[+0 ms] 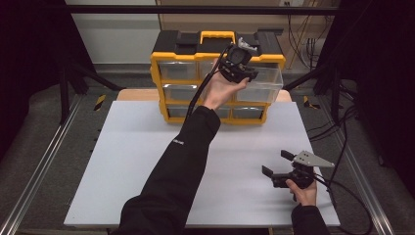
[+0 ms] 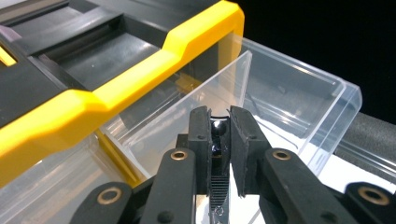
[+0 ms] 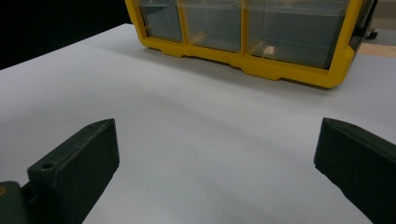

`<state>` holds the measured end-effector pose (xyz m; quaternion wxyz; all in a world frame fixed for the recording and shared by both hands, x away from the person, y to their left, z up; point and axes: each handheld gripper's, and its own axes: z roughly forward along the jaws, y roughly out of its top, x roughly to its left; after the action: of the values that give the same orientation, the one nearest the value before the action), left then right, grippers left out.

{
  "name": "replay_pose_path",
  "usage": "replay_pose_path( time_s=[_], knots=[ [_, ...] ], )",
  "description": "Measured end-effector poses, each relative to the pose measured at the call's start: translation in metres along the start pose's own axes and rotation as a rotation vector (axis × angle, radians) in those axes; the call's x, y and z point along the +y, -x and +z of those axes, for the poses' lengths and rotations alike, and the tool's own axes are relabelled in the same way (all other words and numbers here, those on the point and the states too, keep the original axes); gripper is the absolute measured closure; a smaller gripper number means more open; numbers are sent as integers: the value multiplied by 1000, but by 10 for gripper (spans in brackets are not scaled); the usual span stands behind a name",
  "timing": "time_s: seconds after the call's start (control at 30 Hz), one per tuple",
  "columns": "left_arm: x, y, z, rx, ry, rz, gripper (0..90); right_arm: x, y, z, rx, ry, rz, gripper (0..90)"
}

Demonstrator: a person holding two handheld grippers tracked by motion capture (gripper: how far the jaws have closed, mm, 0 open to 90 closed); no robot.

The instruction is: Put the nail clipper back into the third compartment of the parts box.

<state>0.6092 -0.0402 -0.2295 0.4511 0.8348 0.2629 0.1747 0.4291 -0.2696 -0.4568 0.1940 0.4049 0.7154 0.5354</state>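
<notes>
The left tongs (image 2: 219,122), clenched on a small dark part (image 2: 218,133), hang directly above the pulled-out drawer (image 2: 299,100).

We see the drawer organizer (image 1: 215,83) standing at the far middle of the table (image 1: 137,161). Its upper right drawer (image 1: 266,83) is pulled out toward us. The left claw (image 1: 238,68) hangs over that drawer's inner end, with a small dark object (image 2: 217,135) between its jaws. The right claw (image 1: 279,169) sits low over the table's near right, well apart from the organizer.
</notes>
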Motion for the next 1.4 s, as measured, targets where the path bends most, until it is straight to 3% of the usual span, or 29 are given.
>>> replay_pose_path(
  time_s=[0.3, 0.43, 0.77, 0.97, 1.4],
  knots=[
    [-1, 1, 0, -17, -10, -2, 770, 0, 0, 0, 2, 2, -1, 7],
    [0, 1, -7, -36, 39, -18, 682, 0, 0, 0, 1, 1, 2, 7],
    [-8, -5, -36, -11, 129, -26, 390, 0, 1, 0, -2, 5, -1, 7],
    [-22, -10, -57, -12, 172, -24, 255, 1, 1, -1, -3, 7, 5, 7],
    [-73, -32, -108, 12, 233, -66, 156, 1, 1, 0, -7, 4, 3, 7]
  ],
)
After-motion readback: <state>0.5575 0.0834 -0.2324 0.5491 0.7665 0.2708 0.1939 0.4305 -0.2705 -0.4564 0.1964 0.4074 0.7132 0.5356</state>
